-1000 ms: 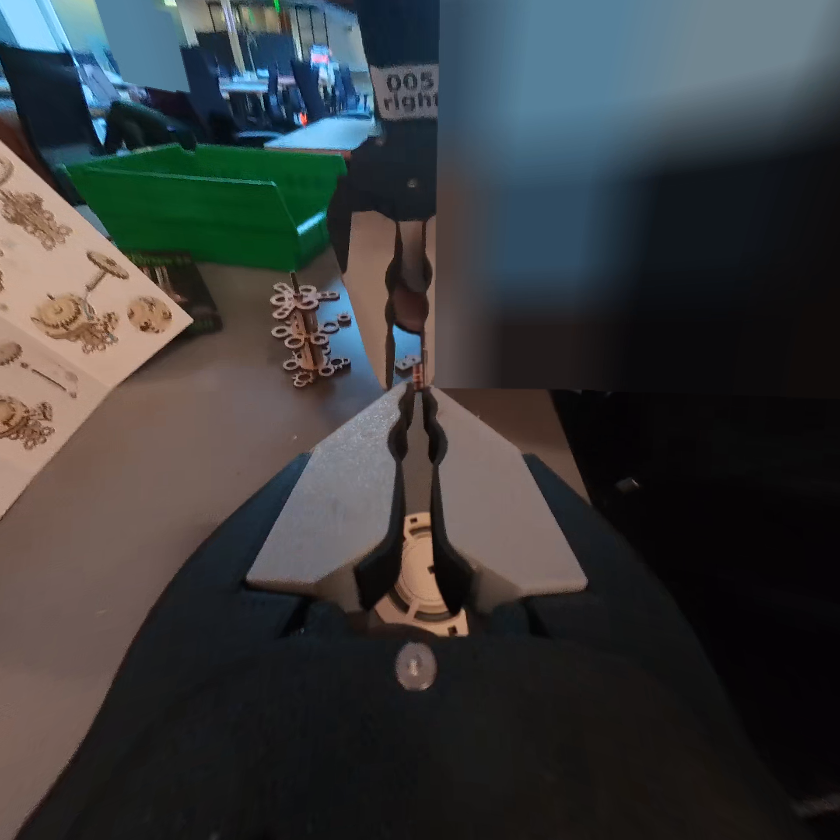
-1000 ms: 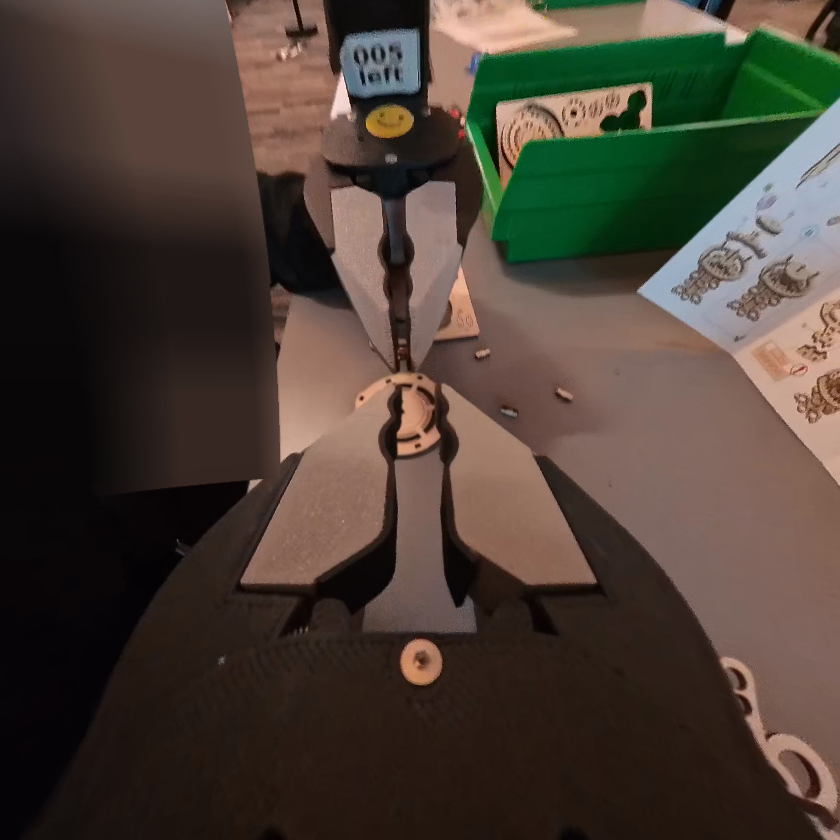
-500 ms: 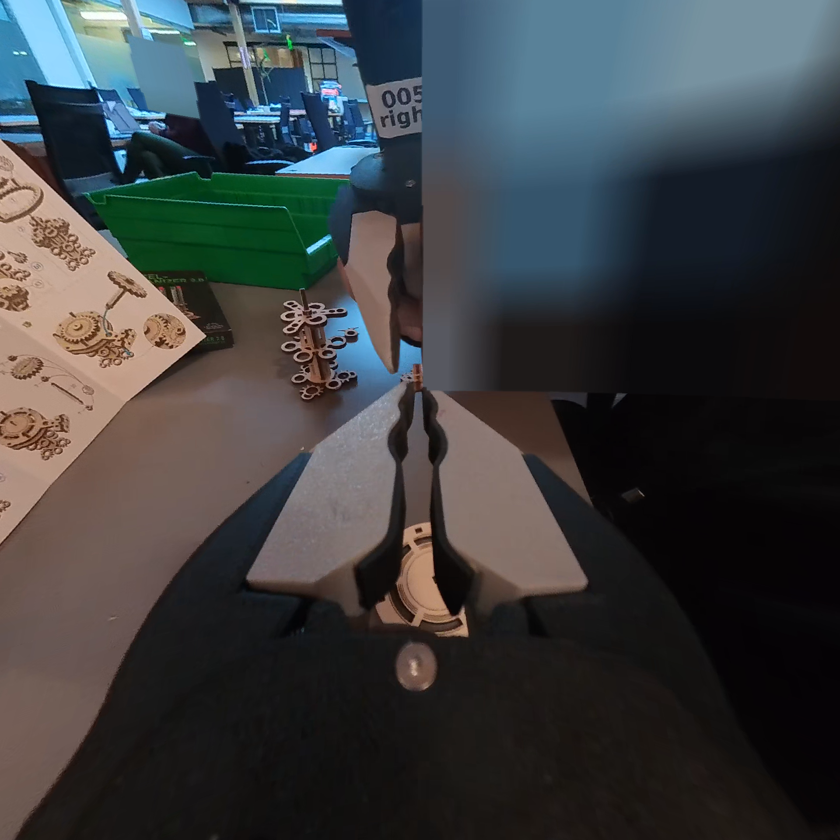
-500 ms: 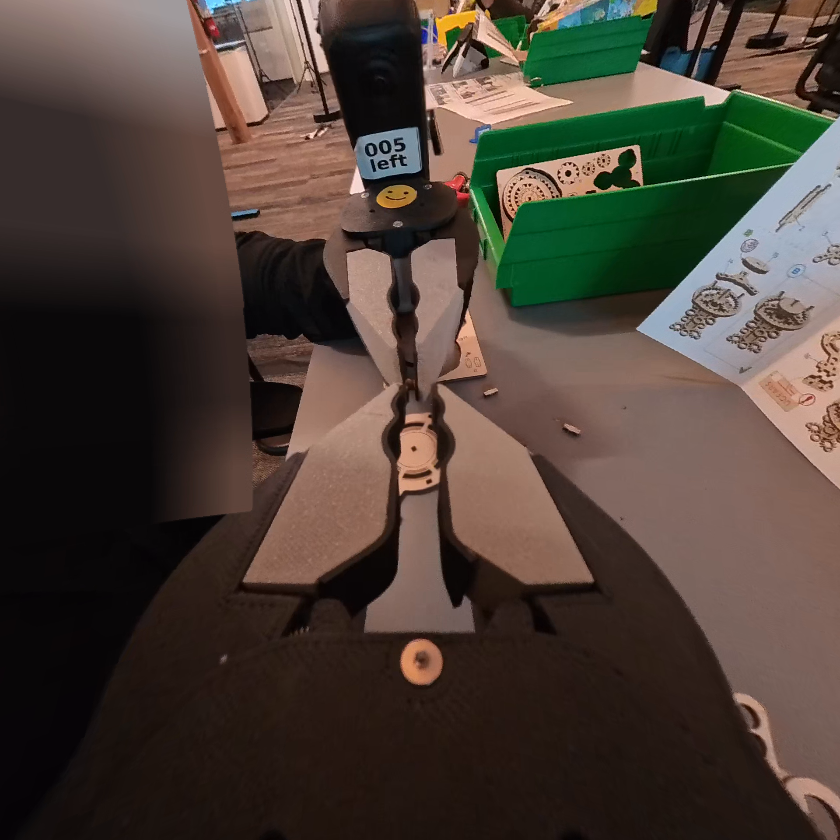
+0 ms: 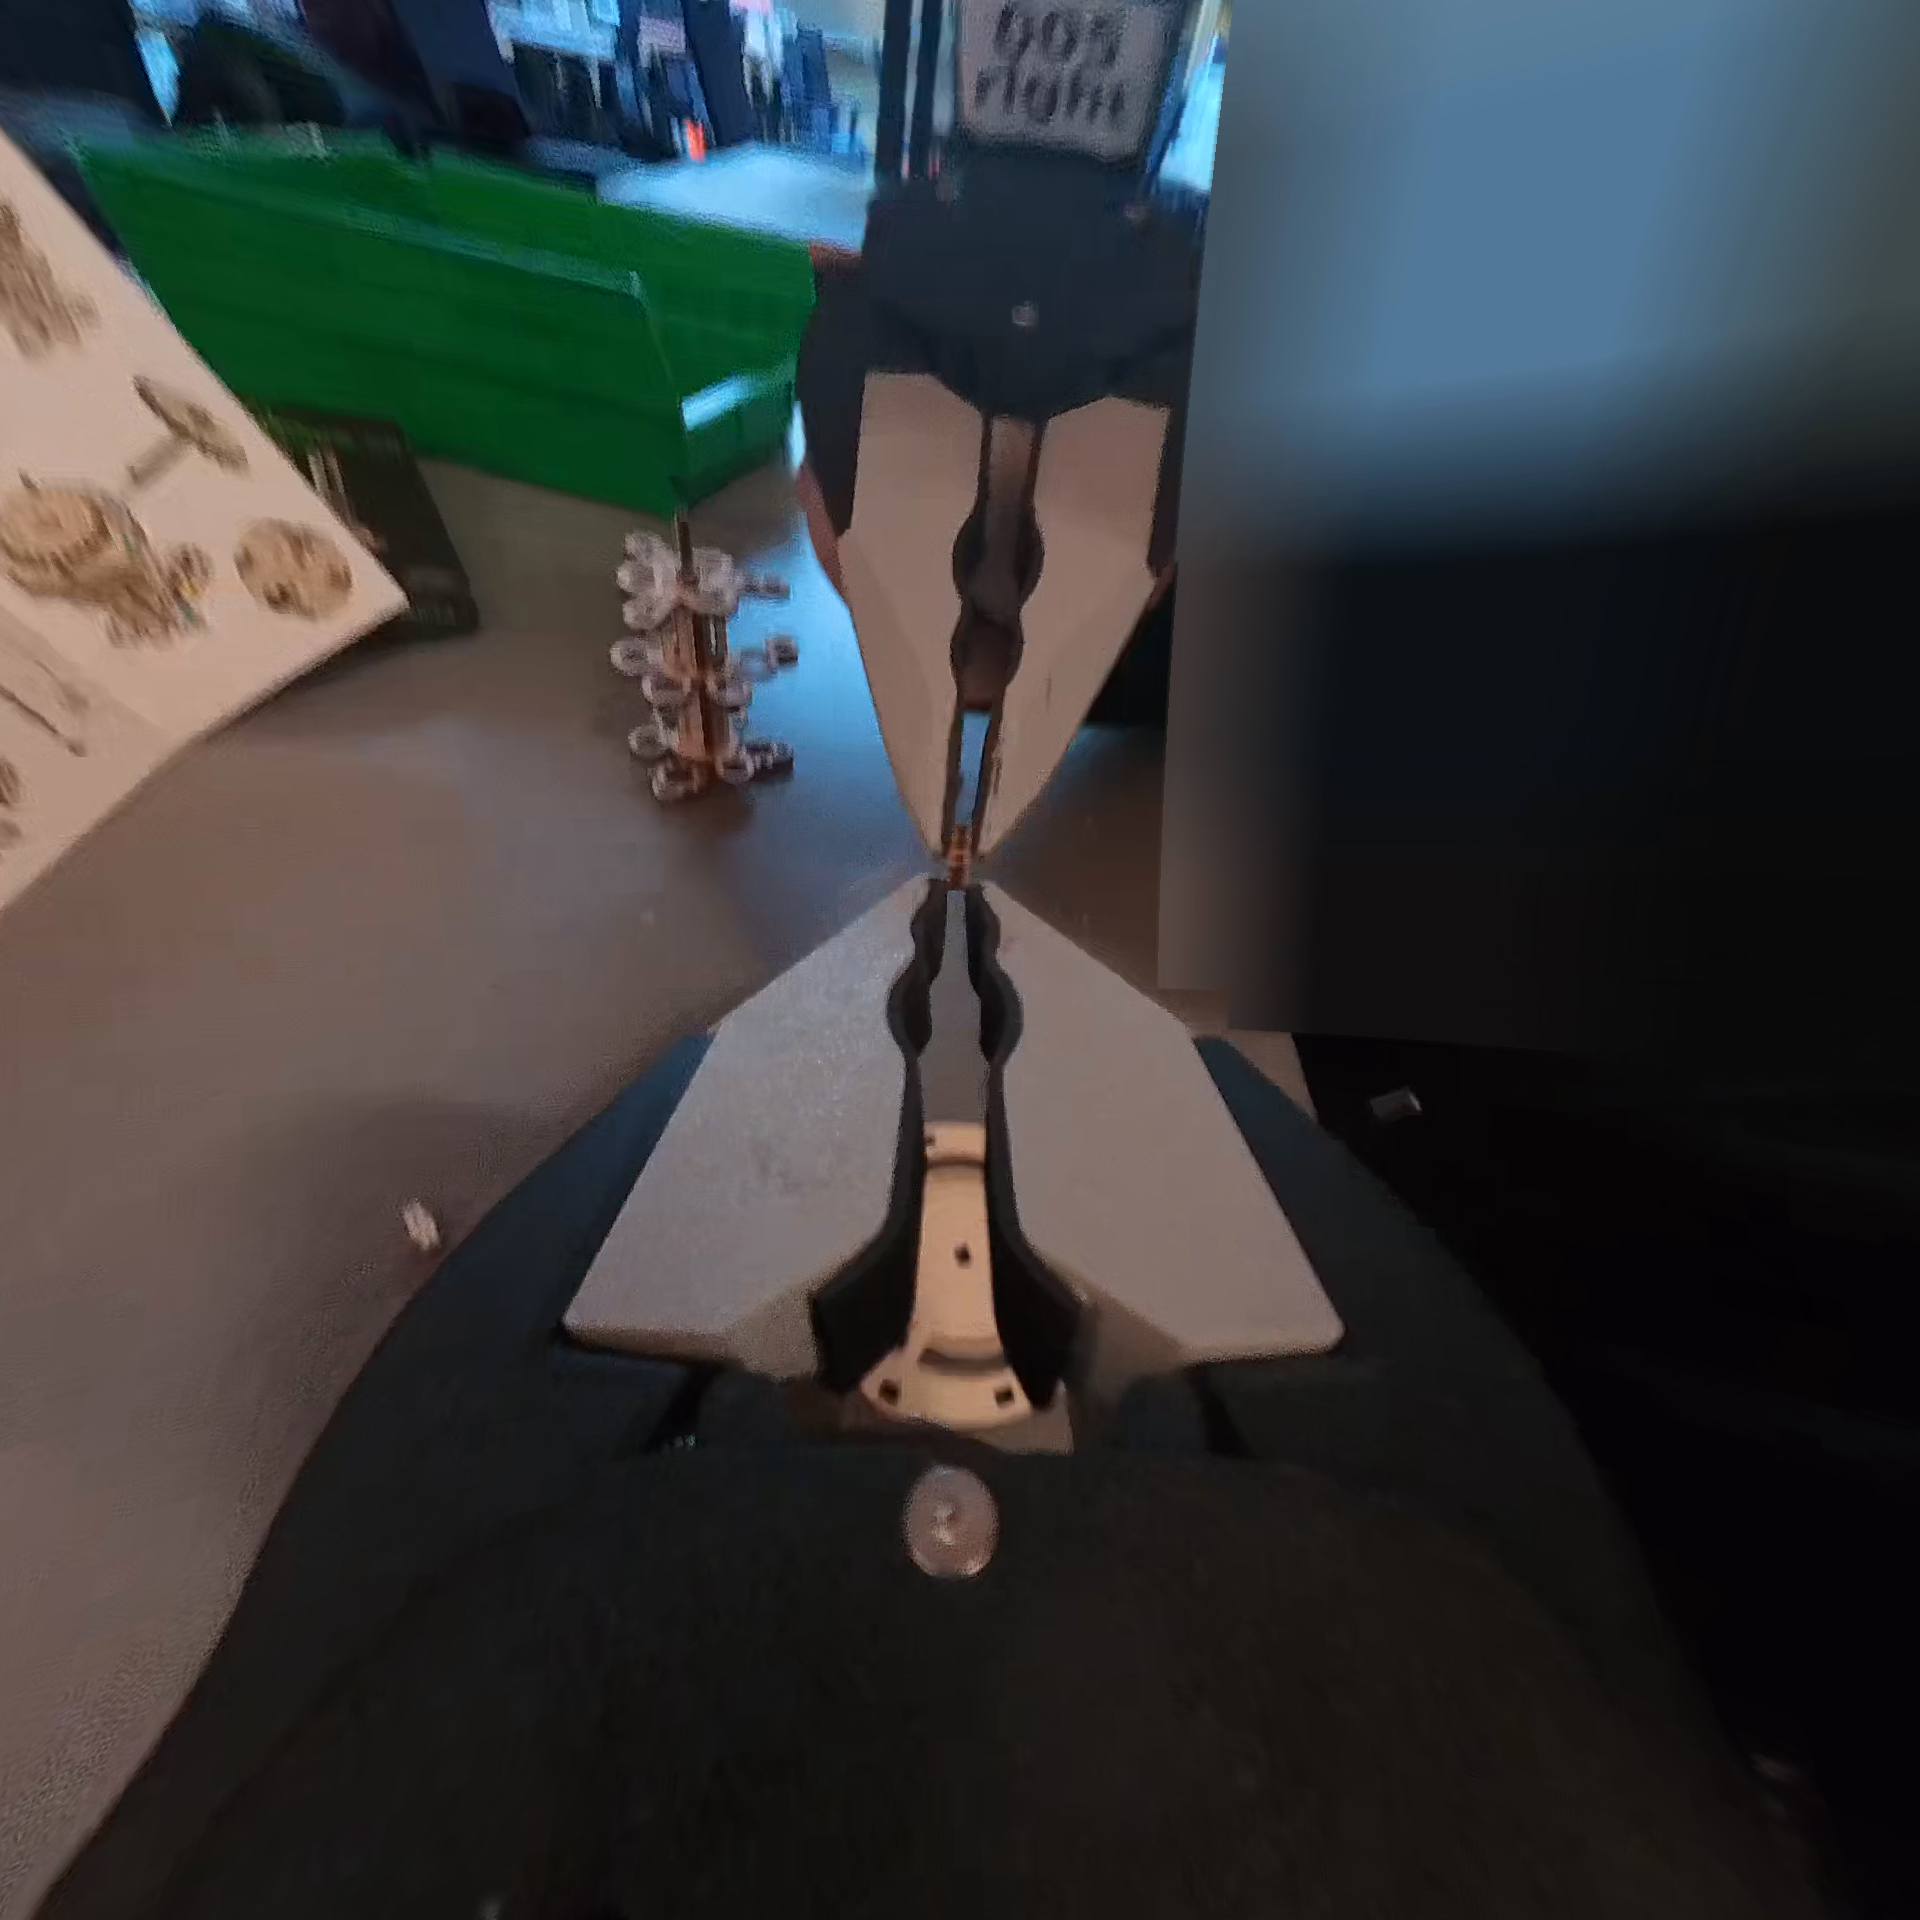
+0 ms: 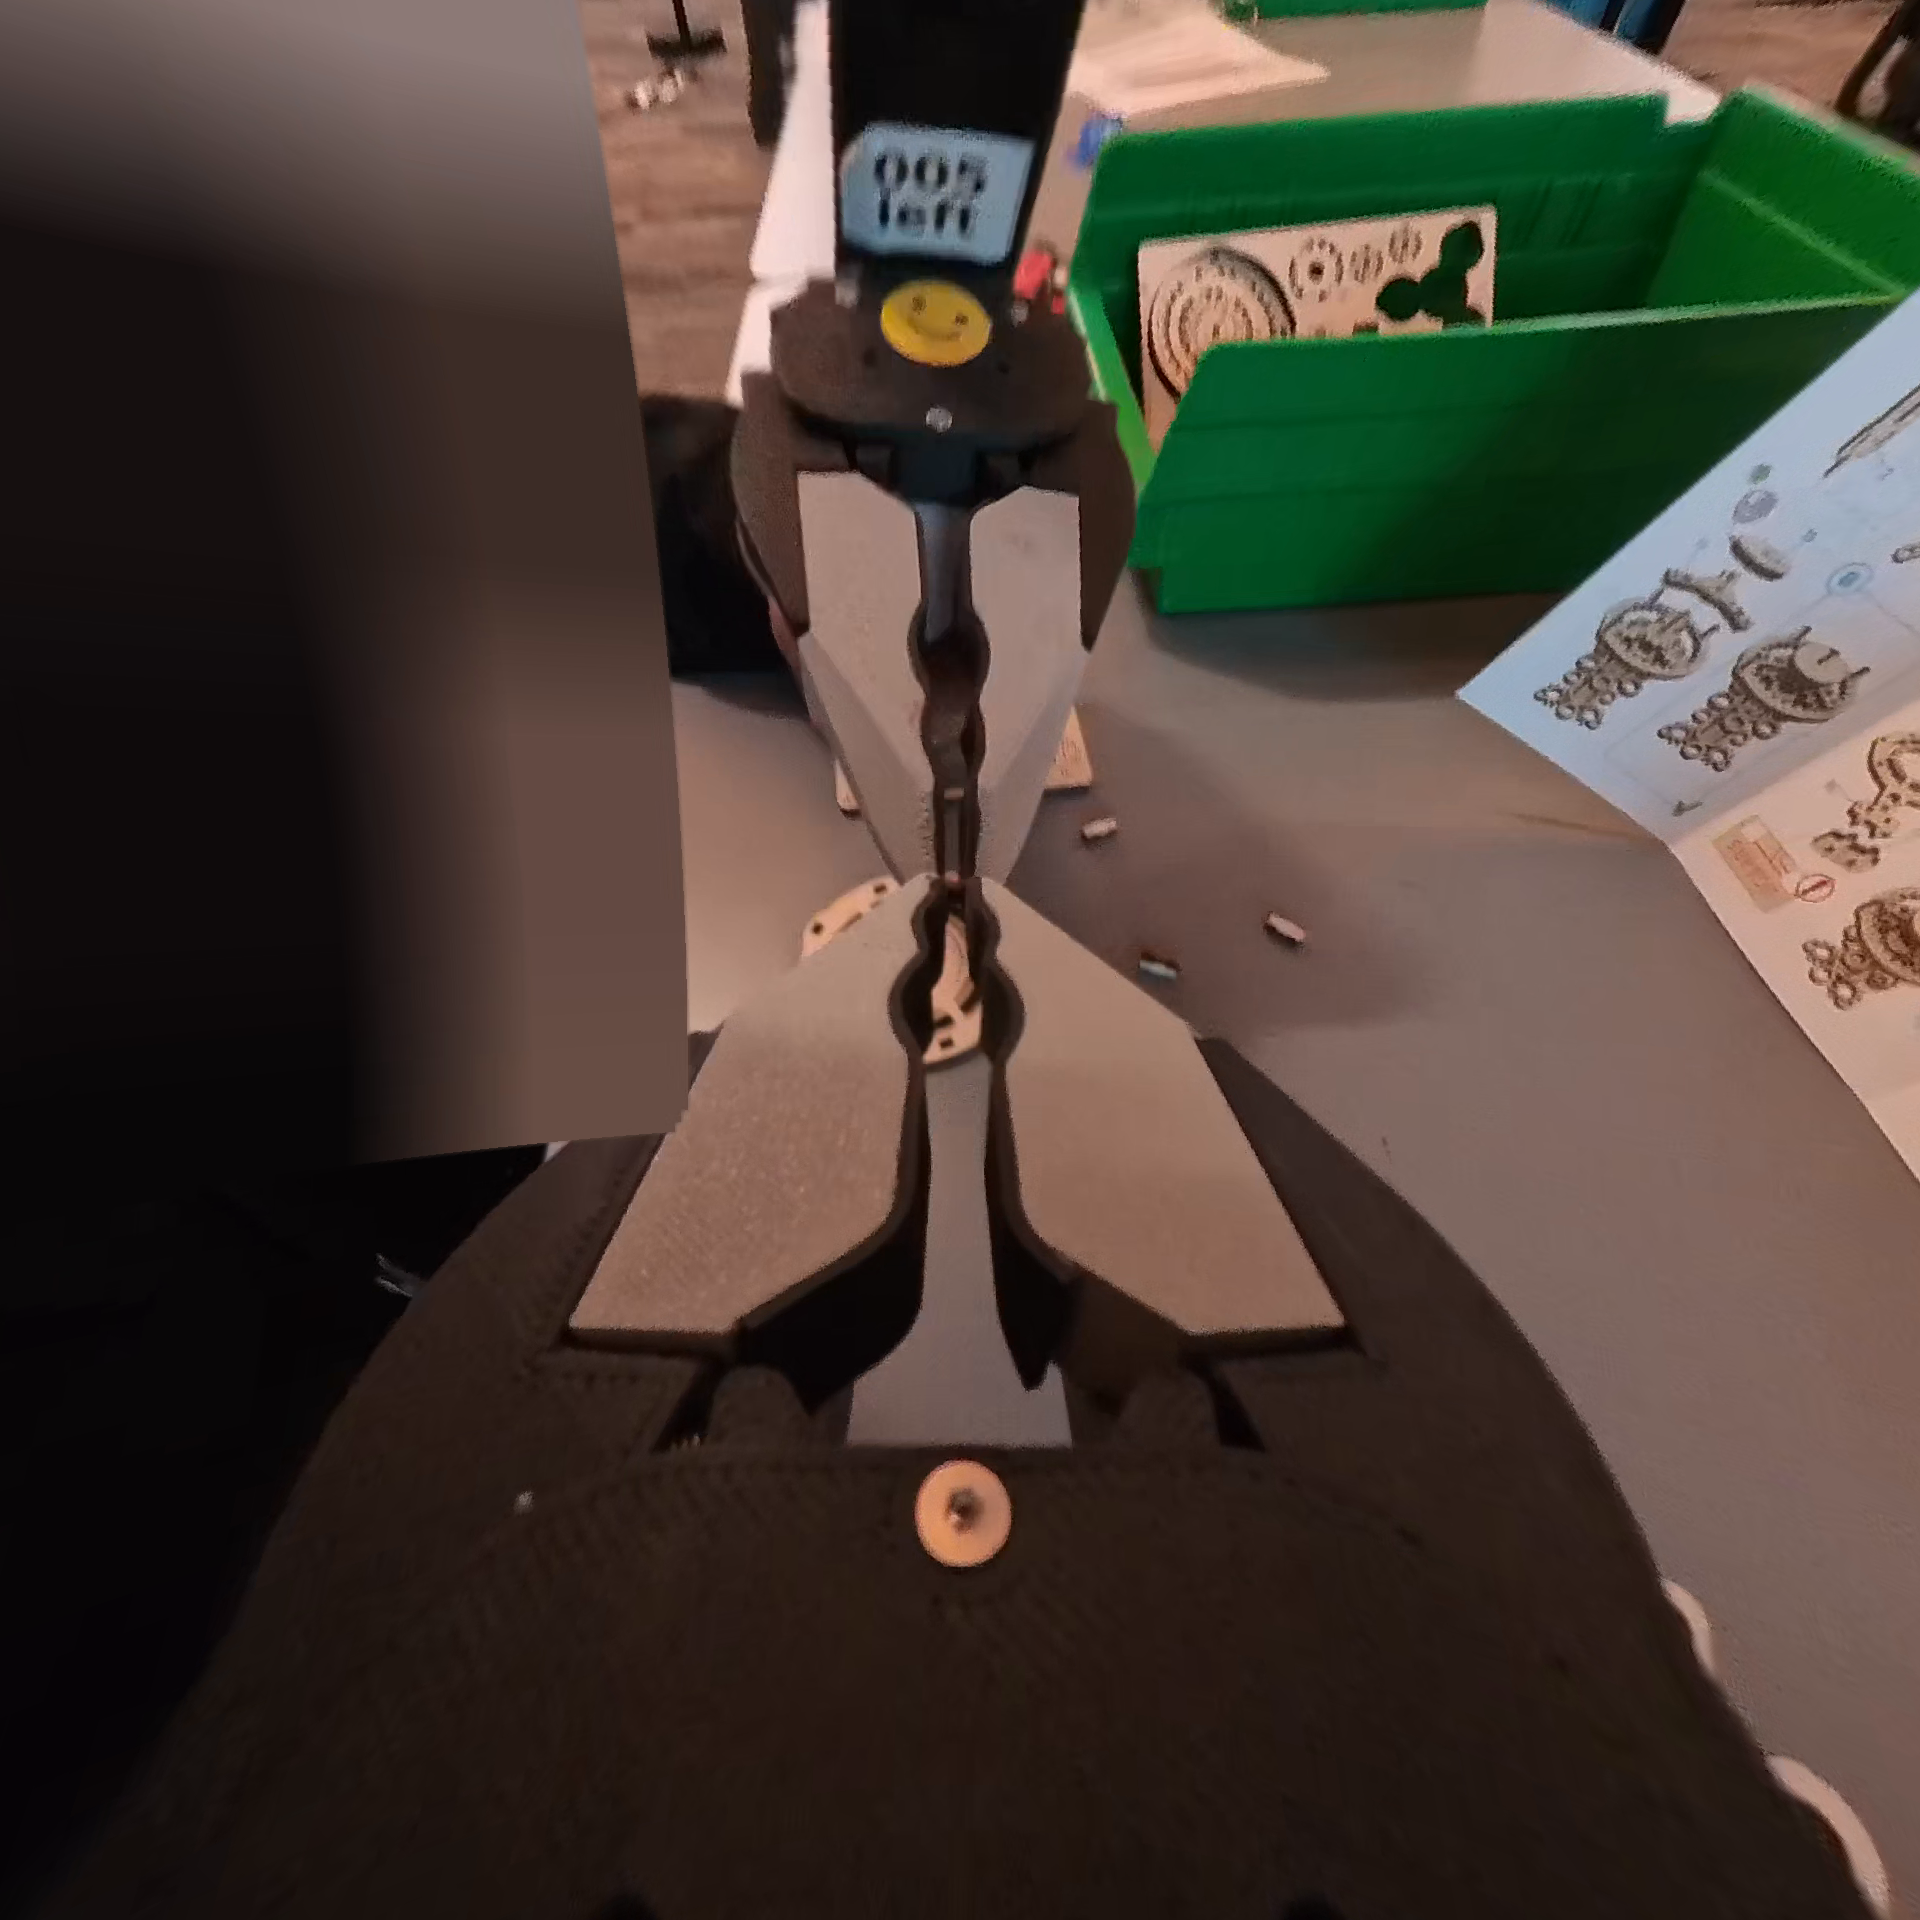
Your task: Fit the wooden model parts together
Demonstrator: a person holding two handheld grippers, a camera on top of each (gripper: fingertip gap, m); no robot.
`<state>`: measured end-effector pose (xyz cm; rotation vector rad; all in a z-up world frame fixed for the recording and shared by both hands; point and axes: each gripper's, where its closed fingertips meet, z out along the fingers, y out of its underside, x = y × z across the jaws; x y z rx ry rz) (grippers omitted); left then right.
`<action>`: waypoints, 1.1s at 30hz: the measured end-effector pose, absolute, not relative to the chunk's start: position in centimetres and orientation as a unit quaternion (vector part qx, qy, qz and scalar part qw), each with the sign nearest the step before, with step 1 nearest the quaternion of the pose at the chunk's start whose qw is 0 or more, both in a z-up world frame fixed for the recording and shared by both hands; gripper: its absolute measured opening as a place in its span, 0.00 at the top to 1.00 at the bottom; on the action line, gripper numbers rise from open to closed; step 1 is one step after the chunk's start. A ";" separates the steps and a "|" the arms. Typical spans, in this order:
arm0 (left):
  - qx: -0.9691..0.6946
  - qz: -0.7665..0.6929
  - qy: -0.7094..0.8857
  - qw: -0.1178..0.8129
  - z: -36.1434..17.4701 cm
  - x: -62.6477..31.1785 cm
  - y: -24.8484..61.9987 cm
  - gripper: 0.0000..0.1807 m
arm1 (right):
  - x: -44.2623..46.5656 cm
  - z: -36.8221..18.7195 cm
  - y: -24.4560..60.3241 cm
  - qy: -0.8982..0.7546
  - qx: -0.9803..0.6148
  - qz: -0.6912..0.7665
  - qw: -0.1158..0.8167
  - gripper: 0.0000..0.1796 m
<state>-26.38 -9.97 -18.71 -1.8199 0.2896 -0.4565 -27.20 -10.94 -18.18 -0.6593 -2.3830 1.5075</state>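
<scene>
A small wooden peg [image 5: 961, 858] sits between the tips of both grippers, which meet tip to tip above the grey table. My left gripper [image 5: 951, 891] is shut on the near end of the peg. My right gripper [image 6: 951, 885] faces it and its fingers have closed on the other end; the peg [image 6: 953, 881] is barely visible there. The right gripper also shows in the left wrist view [image 5: 964, 836], and the left gripper in the right wrist view [image 6: 954, 864]. A round wooden disc [image 5: 951, 1299] lies flat on the table under the grippers; it also shows in the right wrist view [image 6: 940, 1013].
A green bin [image 6: 1455, 468] holds a wooden parts sheet [image 6: 1320, 275]. An instruction sheet [image 6: 1766, 727] lies at the right. Loose pegs [image 6: 1285, 928] lie on the table. A ringed wooden assembly [image 5: 691, 675] stands near a dark booklet [image 5: 405, 540]. The table edge runs just beside the grippers.
Both grippers have dipped lower toward the table. My right gripper's fingers have narrowed and closed at the tips around the peg held by my left gripper.
</scene>
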 end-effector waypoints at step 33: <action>-0.902 -0.104 0.162 0.387 -26.5 -27.6 -12.8 0.94 | -26.9 -26.1 -12.1 -0.931 -0.126 0.342 0.038 1.00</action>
